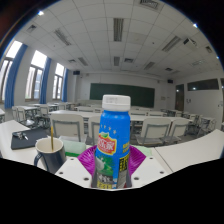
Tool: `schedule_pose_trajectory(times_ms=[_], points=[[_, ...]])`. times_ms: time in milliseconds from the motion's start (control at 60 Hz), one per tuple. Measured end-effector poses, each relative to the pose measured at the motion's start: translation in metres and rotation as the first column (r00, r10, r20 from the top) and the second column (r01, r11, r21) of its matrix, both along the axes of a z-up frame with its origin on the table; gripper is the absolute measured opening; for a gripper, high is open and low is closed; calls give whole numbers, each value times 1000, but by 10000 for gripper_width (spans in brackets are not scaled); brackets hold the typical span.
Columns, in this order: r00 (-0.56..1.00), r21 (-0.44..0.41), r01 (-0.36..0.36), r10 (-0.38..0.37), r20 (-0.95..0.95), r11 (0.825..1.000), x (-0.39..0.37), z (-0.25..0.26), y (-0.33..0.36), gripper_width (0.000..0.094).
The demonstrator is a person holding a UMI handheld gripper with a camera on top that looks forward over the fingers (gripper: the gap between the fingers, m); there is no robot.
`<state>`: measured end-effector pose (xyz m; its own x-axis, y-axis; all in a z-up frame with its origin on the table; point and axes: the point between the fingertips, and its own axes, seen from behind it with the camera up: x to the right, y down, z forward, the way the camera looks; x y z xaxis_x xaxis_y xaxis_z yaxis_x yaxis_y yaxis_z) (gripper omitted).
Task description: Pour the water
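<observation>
A blue and white plastic bottle with a white cap and a coloured label stands upright between my two fingers. The magenta pads press against both of its sides, so my gripper is shut on the bottle. A white cup with a dark inside and a stick or straw in it stands to the left of the bottle, on the white table. The bottle's base is hidden behind the fingers.
This is a classroom with rows of white desks and chairs beyond the table. A dark green board hangs on the far wall. Windows line the left wall. A dark object lies on the table to the left behind the cup.
</observation>
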<state>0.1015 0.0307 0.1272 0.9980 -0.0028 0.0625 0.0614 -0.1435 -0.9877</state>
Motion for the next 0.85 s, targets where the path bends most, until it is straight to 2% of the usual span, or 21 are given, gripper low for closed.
schedule_pose_trajectory(times_ms=[117,150,250,300,317,367,467,583,617,700,733,850], points=[[1000,-19,7,-7,-1,1000,3,-1,-3,387],[1000,-20,7,-7,-3,1000,-4,-3,1,416],[1000,-58,3,-3,4,998,-1,-7,-2,623],[1000,-82,-10,11,10,997,-6,-9,-8,846],[1000,-84,-15,16,11,996,-6,-9,-9,866],[1000,-86,-24,24,-7,996,-6,-6,-18,829],[999,-92,-46,45,-23,995,-11,-2,-43,858],[999,-83,-38,39,7,996,-11,7,-97,859],[999,-81,-39,40,12,996,-13,11,-134,861],[999,-86,-43,44,1,995,-22,7,-158,858],[999,-83,-54,53,-12,995,-30,8,-193,861],[996,-77,-68,63,-62,995,-41,4,-217,857]])
